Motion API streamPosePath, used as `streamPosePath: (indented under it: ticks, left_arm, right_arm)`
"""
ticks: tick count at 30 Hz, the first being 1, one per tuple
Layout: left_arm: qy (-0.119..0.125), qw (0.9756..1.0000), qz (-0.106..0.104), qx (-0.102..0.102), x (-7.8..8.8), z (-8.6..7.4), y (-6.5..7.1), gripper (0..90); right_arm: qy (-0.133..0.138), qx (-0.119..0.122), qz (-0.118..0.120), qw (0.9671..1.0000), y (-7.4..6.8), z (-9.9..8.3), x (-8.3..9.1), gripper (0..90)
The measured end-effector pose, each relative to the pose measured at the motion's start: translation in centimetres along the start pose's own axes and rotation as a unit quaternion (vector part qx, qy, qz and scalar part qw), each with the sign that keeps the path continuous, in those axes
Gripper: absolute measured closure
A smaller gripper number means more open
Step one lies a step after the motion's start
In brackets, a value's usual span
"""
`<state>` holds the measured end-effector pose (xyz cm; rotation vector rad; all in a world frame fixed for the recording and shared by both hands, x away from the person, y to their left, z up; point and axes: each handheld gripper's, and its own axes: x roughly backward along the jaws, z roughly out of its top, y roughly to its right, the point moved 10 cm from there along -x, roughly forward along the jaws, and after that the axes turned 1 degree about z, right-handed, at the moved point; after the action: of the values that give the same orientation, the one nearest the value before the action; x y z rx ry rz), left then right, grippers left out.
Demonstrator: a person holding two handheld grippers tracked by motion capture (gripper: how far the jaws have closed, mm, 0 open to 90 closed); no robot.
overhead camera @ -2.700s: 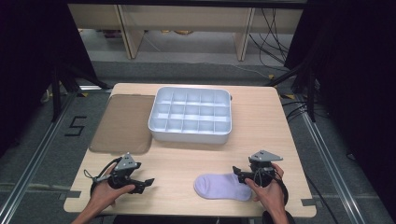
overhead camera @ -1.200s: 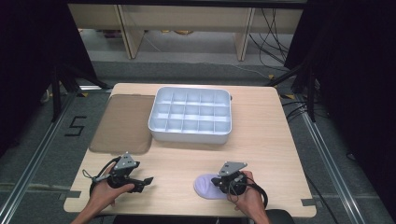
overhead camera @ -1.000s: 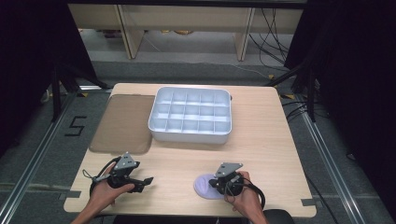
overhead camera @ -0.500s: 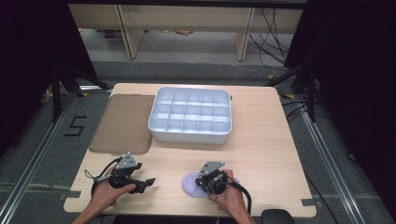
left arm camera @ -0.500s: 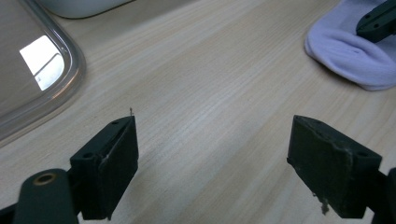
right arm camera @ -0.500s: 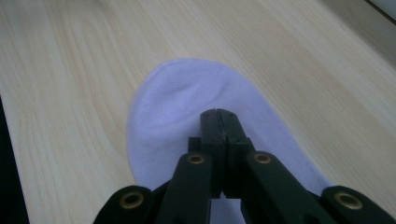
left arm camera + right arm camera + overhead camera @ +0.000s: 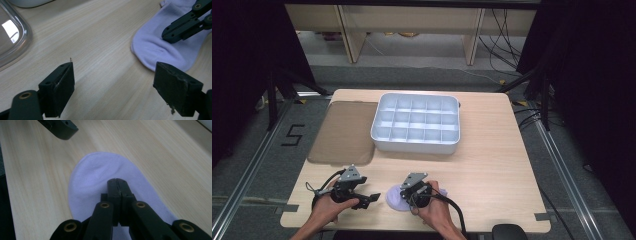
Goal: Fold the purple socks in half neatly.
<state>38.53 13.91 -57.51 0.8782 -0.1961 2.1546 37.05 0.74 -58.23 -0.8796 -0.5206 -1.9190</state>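
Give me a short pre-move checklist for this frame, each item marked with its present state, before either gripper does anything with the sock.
1. Right gripper fingers closed together above the sock: ok.
2. Fabric actually pinched between them: cannot tell.
3. Left gripper open over bare wood, ready: ok.
4. Sock toe end flat on the table: ok.
5. Divided tray compartments empty: ok.
6. Clear lid lying beside the tray, off it: ok.

The table (image 7: 492,150) was evenly lit from overhead while surroundings stayed dark; glare gleamed on the clear lid (image 7: 10,32), and close-up edges blurred.
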Motion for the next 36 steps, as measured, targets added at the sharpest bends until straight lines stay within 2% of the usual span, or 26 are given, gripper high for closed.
streamPosePath:
  ticks: [1,2,3,4,6,8,9,11,12,14,15,17,18,20,21,22,23,24,25,30,31,32,33,34,35,36]
  left_arm:
    - [-0.008,0.9999,0.0,-0.008,0.1,-0.1,-0.1,16.7]
    - [-0.011,0.9999,-0.002,-0.002,0.1,-0.2,0.1,16.7]
    - [-0.009,0.9999,-0.002,-0.01,0.1,-0.1,0.1,16.8]
    - [-0.002,1.0,-0.003,-0.002,0.0,0.1,0.3,17.1]
    - [-0.011,0.9999,-0.007,-0.009,0.0,-0.1,0.3,17.9]
    - [-0.016,0.9998,-0.01,-0.011,0.0,-0.1,0.4,18.4]
    - [-0.009,0.9999,-0.011,-0.001,-0.1,0.0,0.5,19.5]
    - [-0.012,0.9998,-0.014,-0.002,-0.2,-0.1,0.6,21.2]
    - [-0.022,0.9996,-0.015,-0.013,-0.1,-0.3,0.5,21.2]
    - [-0.016,0.9997,-0.016,-0.001,-0.2,-0.2,0.9,23.2]
    - [-0.013,0.9997,-0.021,0.003,-0.3,-0.1,1.2,24.5]
    - [-0.018,0.9995,-0.024,-0.009,-0.2,-0.2,1.2,25.5]
    - [-0.017,0.9994,-0.03,0.001,-0.3,-0.2,1.6,26.7]
    - [-0.02,0.9993,-0.031,-0.004,-0.2,-0.2,1.7,28.4]
    - [-0.024,0.9992,-0.032,-0.001,-0.3,-0.2,1.7,29.6]
    - [-0.021,0.9987,-0.045,0.014,-0.4,-0.1,2.2,31.3]
    - [-0.02,0.9985,-0.048,0.016,-0.5,0.0,2.4,33.7]
    - [-0.021,0.9982,-0.053,0.022,-0.7,0.1,2.6,33.7]
    - [-0.022,0.9983,-0.052,0.013,-0.8,0.1,2.7,34.6]
    - [-0.035,0.9982,-0.047,0.011,-2.0,0.2,3.6,39.8]
    - [-0.036,0.9985,-0.041,-0.002,-2.1,0.2,3.6,42.8]
    - [-0.03,0.9991,-0.03,-0.007,-2.3,0.3,3.7,46.9]
    - [-0.036,0.9988,-0.023,-0.026,-2.3,0.2,3.5,54.8]
    - [-0.038,0.9985,-0.007,-0.038,-2.3,0.1,3.3,54.8]
    - [-0.034,0.9981,-0.012,-0.049,-2.2,0.2,3.5,59.0]
    - [-0.03,0.9987,-0.015,-0.038,-2.3,0.1,3.8,63.8]
  right_arm:
    - [0.001,-0.004,0.003,1.0,-0.3,0.3,-0.2,90.0]
    - [0.001,-0.004,0.003,1.0,-0.3,0.3,-0.2,90.0]
    - [0.002,-0.003,0.004,1.0,-0.4,0.4,-0.4,90.0]
    - [0.01,0.001,0.001,0.9999,-0.4,0.6,-0.6,90.0]
    - [0.006,-0.008,0.004,0.9999,-0.6,0.7,-0.6,90.0]
    - [0.01,0.003,0.004,0.9999,-0.7,0.8,-0.9,90.0]
    - [0.007,-0.002,0.006,1.0,-0.8,0.9,-0.9,90.0]
    - [0.005,-0.011,0.01,0.9999,-1.1,1.0,-0.9,89.3]
    - [0.005,-0.011,0.01,0.9999,-1.1,1.0,-0.9,89.3]
    - [0.015,-0.005,0.007,0.9998,-0.9,1.1,-0.9,87.3]
    - [0.016,-0.018,-0.002,0.9997,-0.5,1.1,-0.5,87.4]
    - [0.017,-0.023,0.004,0.9996,-0.6,1.2,-0.2,87.6]
    - [0.028,-0.015,0.004,0.9995,-0.4,1.5,0.1,87.8]
    - [0.033,-0.016,0.004,0.9993,-0.1,1.7,0.9,88.0]
    - [0.026,-0.024,0.001,0.9994,0.2,1.4,1.5,88.2]
    - [0.032,-0.023,-0.001,0.9992,0.6,1.3,1.9,88.2]
    - [0.037,-0.029,-0.008,0.9989,1.4,0.7,3.0,88.2]
    - [0.037,-0.029,-0.008,0.9989,1.4,0.7,3.0,88.2]
    - [0.043,-0.03,-0.013,0.9986,1.8,0.5,3.6,88.2]
    - [0.039,-0.042,-0.024,0.9981,3.2,-1.4,5.8,88.1]
    - [0.039,-0.054,-0.028,0.9974,3.3,-1.7,6.1,87.9]
    - [0.046,-0.049,-0.031,0.9973,3.5,-1.8,6.2,87.8]
    - [0.047,-0.05,-0.034,0.9971,3.7,-2.3,6.6,87.7]
    - [0.047,-0.05,-0.034,0.9971,3.7,-2.3,6.6,87.7]
    - [0.045,-0.052,-0.032,0.9971,3.7,-2.5,6.8,87.7]
    - [0.034,-0.055,-0.029,0.9975,3.5,-2.8,7.0,87.7]
